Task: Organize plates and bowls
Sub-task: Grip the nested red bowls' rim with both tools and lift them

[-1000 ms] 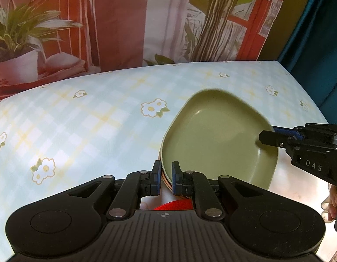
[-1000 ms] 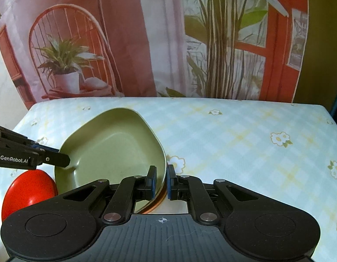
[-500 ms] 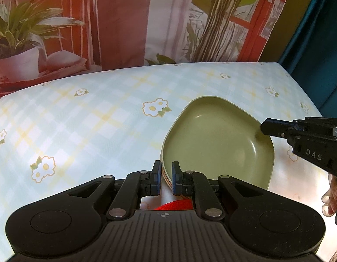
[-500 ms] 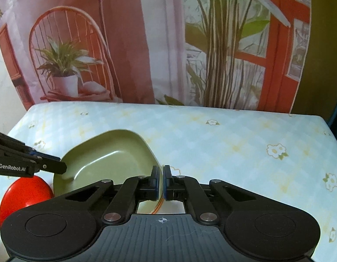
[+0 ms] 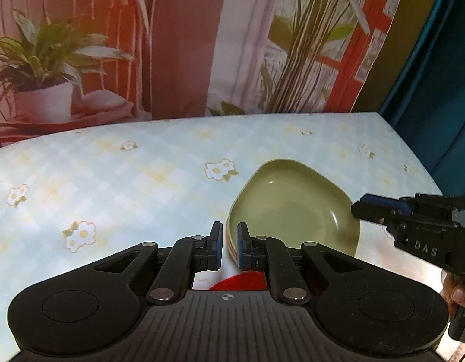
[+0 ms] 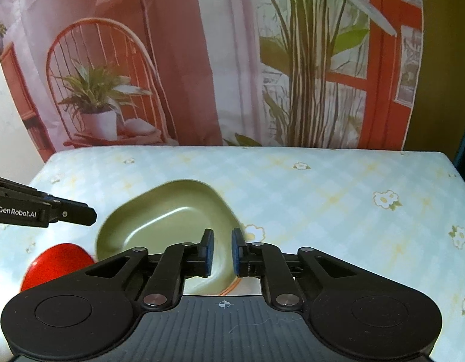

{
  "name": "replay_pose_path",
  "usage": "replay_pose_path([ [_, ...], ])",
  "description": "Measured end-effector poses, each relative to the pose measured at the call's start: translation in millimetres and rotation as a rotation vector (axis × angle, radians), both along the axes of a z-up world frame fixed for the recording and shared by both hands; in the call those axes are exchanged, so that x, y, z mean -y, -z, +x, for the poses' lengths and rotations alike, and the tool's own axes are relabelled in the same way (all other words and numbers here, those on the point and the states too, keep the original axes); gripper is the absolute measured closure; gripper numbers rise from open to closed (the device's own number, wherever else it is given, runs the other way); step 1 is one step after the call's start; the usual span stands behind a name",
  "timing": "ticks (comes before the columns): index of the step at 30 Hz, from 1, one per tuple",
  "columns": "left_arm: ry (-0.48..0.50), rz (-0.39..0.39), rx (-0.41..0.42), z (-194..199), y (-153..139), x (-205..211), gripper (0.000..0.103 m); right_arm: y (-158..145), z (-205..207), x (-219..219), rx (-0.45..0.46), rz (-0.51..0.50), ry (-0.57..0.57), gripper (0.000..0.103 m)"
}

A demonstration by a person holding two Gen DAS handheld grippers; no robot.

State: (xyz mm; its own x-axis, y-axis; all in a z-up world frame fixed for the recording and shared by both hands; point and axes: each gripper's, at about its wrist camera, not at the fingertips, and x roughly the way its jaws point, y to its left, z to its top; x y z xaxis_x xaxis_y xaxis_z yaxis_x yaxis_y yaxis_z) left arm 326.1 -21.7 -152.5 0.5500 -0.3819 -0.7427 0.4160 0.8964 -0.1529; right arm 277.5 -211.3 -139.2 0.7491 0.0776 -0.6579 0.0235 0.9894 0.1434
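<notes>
Green plate [image 5: 292, 211] topping one stack, one red bowl [image 6: 56, 264]

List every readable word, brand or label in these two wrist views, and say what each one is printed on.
"DAS": white letters on the black body of the right gripper, seen from the left wrist view.
"GenRobot.AI": white label on the black body of the left gripper, seen from the right wrist view.
No other text is visible.

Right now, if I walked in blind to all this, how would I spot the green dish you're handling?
Look at the table with the pale blue flowered cloth. Near its front edge, between the two black grippers, sits the green dish, on top of a short stack of plates. It is olive green and shaped like a rounded triangle, unlike the round red plate beside it.
</notes>
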Motion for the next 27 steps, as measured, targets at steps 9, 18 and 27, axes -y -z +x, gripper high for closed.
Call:
replay_pose_path([
  [9, -0.050, 0.013, 0.022, -28.6, -4.0, -31.5, 0.092, -4.7, -26.4, -37.5, 0.016, 0.052, -0.005, 0.081],
  [18, -0.067, 0.004, -0.018, -43.2, 11.5, -50.6, 0.084, 6.7, -46.5, -67.7, -0.026, 0.114, -0.010, 0.080],
  [27, -0.054, -0.018, -0.052, -52.5, 29.7, -53.2, 0.084, 20.1, -50.2, -89.7, -0.084, 0.135, -0.033, 0.080],
])
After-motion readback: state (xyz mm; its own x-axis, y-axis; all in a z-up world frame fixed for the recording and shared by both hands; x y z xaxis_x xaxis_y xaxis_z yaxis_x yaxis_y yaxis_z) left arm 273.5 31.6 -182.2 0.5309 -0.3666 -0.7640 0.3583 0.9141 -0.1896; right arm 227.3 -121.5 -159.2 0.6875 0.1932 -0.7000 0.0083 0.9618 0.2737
